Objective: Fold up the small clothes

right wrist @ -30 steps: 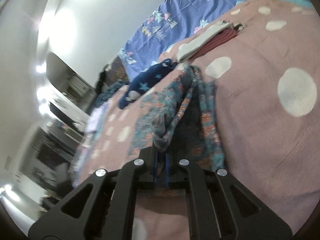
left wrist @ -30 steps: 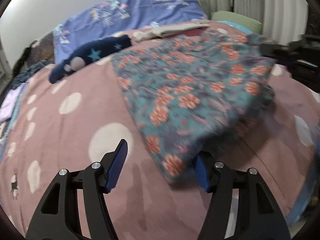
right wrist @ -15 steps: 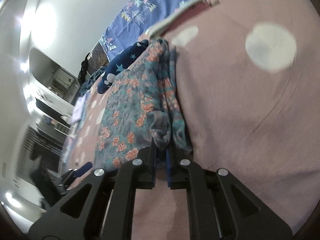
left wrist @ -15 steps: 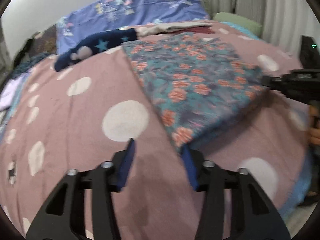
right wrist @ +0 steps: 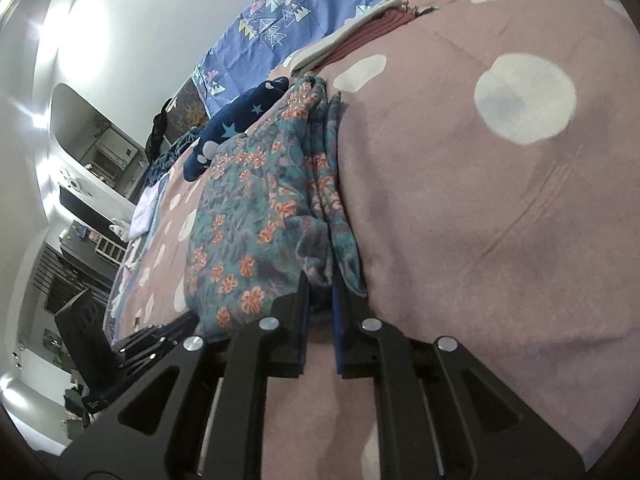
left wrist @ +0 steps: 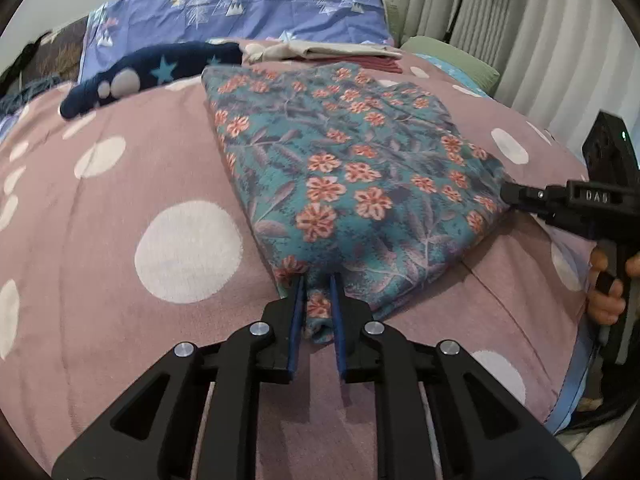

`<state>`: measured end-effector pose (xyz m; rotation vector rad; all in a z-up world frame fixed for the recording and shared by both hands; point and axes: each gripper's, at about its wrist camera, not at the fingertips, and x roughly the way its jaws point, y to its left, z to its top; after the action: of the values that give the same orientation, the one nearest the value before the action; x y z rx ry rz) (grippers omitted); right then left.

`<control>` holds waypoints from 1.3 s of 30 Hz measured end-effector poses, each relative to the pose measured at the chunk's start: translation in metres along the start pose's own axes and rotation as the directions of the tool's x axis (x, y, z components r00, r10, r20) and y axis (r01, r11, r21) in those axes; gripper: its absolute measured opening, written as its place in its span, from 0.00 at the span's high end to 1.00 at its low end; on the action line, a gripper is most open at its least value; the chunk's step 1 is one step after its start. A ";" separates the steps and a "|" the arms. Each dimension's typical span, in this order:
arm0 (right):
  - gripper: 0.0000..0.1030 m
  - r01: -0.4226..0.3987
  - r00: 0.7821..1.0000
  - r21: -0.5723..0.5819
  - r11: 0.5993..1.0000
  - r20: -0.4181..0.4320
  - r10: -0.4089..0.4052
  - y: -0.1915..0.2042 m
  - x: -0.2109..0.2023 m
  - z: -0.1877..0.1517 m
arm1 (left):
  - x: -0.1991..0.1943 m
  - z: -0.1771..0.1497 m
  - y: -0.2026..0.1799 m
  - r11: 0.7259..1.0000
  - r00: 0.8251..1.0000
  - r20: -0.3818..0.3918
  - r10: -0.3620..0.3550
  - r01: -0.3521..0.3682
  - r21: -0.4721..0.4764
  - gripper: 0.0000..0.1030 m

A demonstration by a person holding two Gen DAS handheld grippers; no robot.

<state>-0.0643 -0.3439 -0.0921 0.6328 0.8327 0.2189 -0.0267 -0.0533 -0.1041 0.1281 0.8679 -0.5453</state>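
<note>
Two grippers pinch the folded floral garment (left wrist: 344, 168) lying flat on the pink polka-dot bedspread (left wrist: 120, 280): the left gripper (left wrist: 318, 300) clamps its near corner, the right gripper (right wrist: 320, 300) its right-hand corner. Beyond lie a navy star-print garment (left wrist: 160, 72) and folded clothes (left wrist: 332, 50).

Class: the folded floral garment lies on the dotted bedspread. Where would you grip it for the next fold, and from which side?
Grip the floral garment at its two near corners, coming in low from the bed's near edge. The layered edges there stick out thin and flat on the bedspread, so fingers can slide around them. The left gripper and right gripper already pinch these corners.
</note>
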 end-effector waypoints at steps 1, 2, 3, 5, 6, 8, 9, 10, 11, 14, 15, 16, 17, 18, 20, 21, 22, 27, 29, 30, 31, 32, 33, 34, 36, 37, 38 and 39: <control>0.88 0.006 1.000 -0.010 1.000 0.004 -0.006 0.002 -0.003 0.002 | -0.001 0.002 0.000 1.000 1.000 -0.004 -0.005 0.005 0.001 0.84; 0.87 0.016 1.000 -0.030 0.999 0.020 -0.016 0.007 -0.007 0.006 | -0.001 0.003 0.002 1.000 1.000 -0.013 -0.012 0.012 -0.003 0.84; 0.87 0.030 0.999 -0.048 0.998 0.036 -0.029 0.012 -0.010 0.009 | -0.003 0.006 0.003 1.000 1.000 -0.020 -0.015 0.015 -0.015 0.84; 0.87 0.047 0.996 -0.101 0.994 0.078 -0.039 0.025 -0.015 0.019 | -0.017 0.015 0.007 0.997 0.999 0.022 -0.044 0.046 -0.061 0.84; 0.86 0.043 0.995 -0.131 0.990 0.100 -0.030 0.034 -0.016 0.025 | -0.024 0.020 0.007 0.996 0.996 0.060 -0.063 0.067 -0.065 0.84; 0.85 0.019 0.994 -0.168 0.986 0.109 -0.001 0.048 -0.011 0.033 | -0.031 0.033 0.003 0.994 0.990 0.115 -0.087 0.093 -0.049 0.81; 0.85 0.007 0.995 -0.182 0.983 0.103 0.012 0.053 -0.006 0.036 | -0.030 0.037 0.001 0.996 0.990 0.116 -0.081 0.086 -0.036 0.77; 0.85 -0.006 0.995 -0.199 0.980 0.092 0.024 0.058 0.001 0.038 | -0.025 0.041 -0.003 0.997 0.991 0.110 -0.070 0.073 -0.022 0.73; 0.84 -0.014 0.996 -0.211 0.977 0.078 0.031 0.061 0.009 0.039 | -0.016 0.043 -0.007 0.998 0.994 0.090 -0.069 0.070 -0.006 0.71; 0.87 0.070 0.998 -0.207 0.976 0.020 -0.067 0.056 0.043 0.041 | 0.019 0.035 -0.015 0.999 0.999 0.017 -0.040 0.040 0.033 0.68; 1.00 0.156 0.987 -0.208 0.966 0.004 -0.158 0.048 0.056 0.038 | 0.021 0.032 -0.016 0.998 0.999 0.033 -0.036 0.034 0.045 0.67; 1.00 0.181 0.983 -0.212 0.960 0.007 -0.184 0.043 0.061 0.035 | 0.020 0.029 -0.018 0.998 0.998 0.045 -0.036 0.033 0.055 0.66; 1.00 0.168 0.986 -0.211 0.963 0.019 -0.168 0.039 0.061 0.032 | 0.018 0.030 -0.017 0.998 0.998 0.045 -0.044 0.042 0.053 0.65; 1.00 0.171 0.985 -0.225 0.959 0.026 -0.169 0.042 0.058 0.031 | 0.018 0.031 -0.015 0.997 0.998 0.043 -0.056 0.054 0.048 0.65; 1.00 0.199 0.980 -0.264 0.944 0.031 -0.198 0.049 0.057 0.030 | 0.017 0.031 -0.009 0.996 0.996 0.044 -0.078 0.077 0.035 0.65; 1.00 0.213 0.976 -0.279 0.936 0.030 -0.214 0.053 0.058 0.030 | 0.015 0.031 -0.008 0.996 0.995 0.043 -0.084 0.083 0.030 0.65; 0.97 0.214 0.976 -0.283 0.935 0.028 -0.215 0.055 0.056 0.031 | 0.013 0.032 -0.008 0.996 0.995 0.043 -0.085 0.084 0.031 0.65; 0.76 0.164 0.986 -0.294 0.942 0.054 -0.155 0.061 0.039 0.054 | -0.002 0.049 -0.005 0.995 0.991 0.094 -0.094 0.090 0.046 0.65; 0.76 0.192 0.981 -0.323 0.927 0.084 -0.174 0.065 0.038 0.069 | -0.001 0.061 0.002 0.996 0.990 0.117 -0.079 0.075 0.044 0.65; 0.76 0.202 0.979 -0.334 0.921 0.097 -0.180 0.067 0.040 0.079 | 0.003 0.070 0.007 0.998 0.990 0.124 -0.063 0.059 0.037 0.65; 0.76 0.199 0.979 -0.343 0.918 0.099 -0.176 0.069 0.043 0.088 | 0.007 0.075 0.011 0.998 0.991 0.123 -0.057 0.053 0.030 0.65; 0.76 0.196 0.980 -0.354 0.915 0.100 -0.171 0.071 0.048 0.099 | 0.013 0.080 0.016 0.998 0.992 0.118 -0.055 0.053 0.016 0.65; 0.76 0.198 0.980 -0.360 0.912 0.100 -0.173 0.072 0.053 0.107 | 0.020 0.084 0.021 0.998 0.993 0.103 -0.058 0.058 -0.001 0.65; 0.75 0.200 0.979 -0.367 0.909 0.099 -0.176 0.074 0.060 0.115 | 0.028 0.085 0.024 0.998 0.995 0.083 -0.063 0.064 -0.009 0.65; 0.72 0.199 0.980 -0.382 0.902 0.091 -0.177 0.076 0.076 0.132 | 0.047 0.081 0.023 0.999 0.998 0.038 -0.048 0.048 0.021 0.64; 0.70 0.194 0.981 -0.384 0.903 0.083 -0.175 0.075 0.081 0.138 | 0.052 0.077 0.020 0.999 0.999 0.034 -0.038 0.036 0.040 0.62; 0.70 0.183 0.983 -0.383 0.905 0.064 -0.172 0.073 0.093 0.149 | 0.053 0.074 0.018 0.998 0.999 0.041 -0.034 0.031 0.054 0.61; 0.70 0.179 0.984 -0.379 0.908 0.052 -0.172 0.071 0.101 0.155 | 0.052 0.074 0.018 0.998 0.998 0.043 -0.042 0.039 0.059 0.57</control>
<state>0.1233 -0.3126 -0.0340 0.1903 0.7968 0.2042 0.0602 -0.0831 -0.0970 0.1512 0.8136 -0.6091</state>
